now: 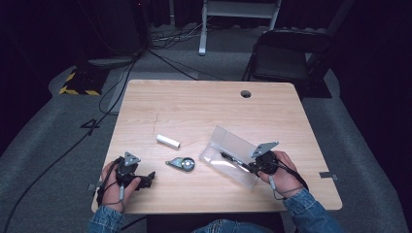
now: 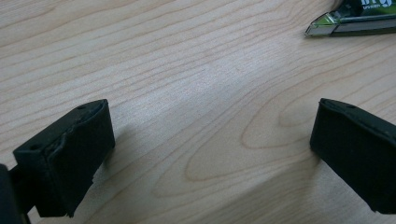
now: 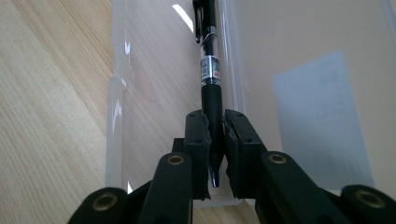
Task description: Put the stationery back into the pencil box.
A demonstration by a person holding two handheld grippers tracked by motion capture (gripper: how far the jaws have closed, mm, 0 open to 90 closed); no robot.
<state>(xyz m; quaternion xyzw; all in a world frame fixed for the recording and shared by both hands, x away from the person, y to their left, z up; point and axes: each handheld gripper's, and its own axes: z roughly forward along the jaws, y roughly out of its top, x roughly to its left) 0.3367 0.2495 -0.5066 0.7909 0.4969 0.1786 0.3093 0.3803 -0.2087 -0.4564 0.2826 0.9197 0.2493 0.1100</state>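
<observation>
A: Right tool [image 3: 215, 135] is clamped on the black pen with a clear barrel [image 3: 210, 70], pads pinching its dark grip section near the tip. Pen points away from the tool, lying along the inside of the clear plastic hinged case [image 3: 299, 93].

B: Where's the case?

A: On the light wooden bench [image 1: 204, 104], front right. In the high view the case [image 1: 232, 143] is open, lid tilted up, and the pen [image 1: 233, 159] sits in its lower half. Right tool [image 1: 253, 166] is at the case's near end, held in the person's right hand [image 1: 282, 172].

B: Left side?

A: Left tool [image 1: 149, 178] rests at the front left of the bench in the left hand [image 1: 114, 187]. Jaws spread wide in the left gripper view, nothing but bare wood between them.

B: Other stuff?

A: Small white cylinder [image 1: 168, 141] lies mid-bench, well apart from both tools. Grey-green correction-tape dispenser [image 1: 181, 163] sits between the left tool and the case; its tip also shows at the top right of the left gripper view [image 2: 355, 21]. Can't read its label.

B: Pen touching the case floor?

A: Can't tell; the far end looks to be lying in it.
</observation>
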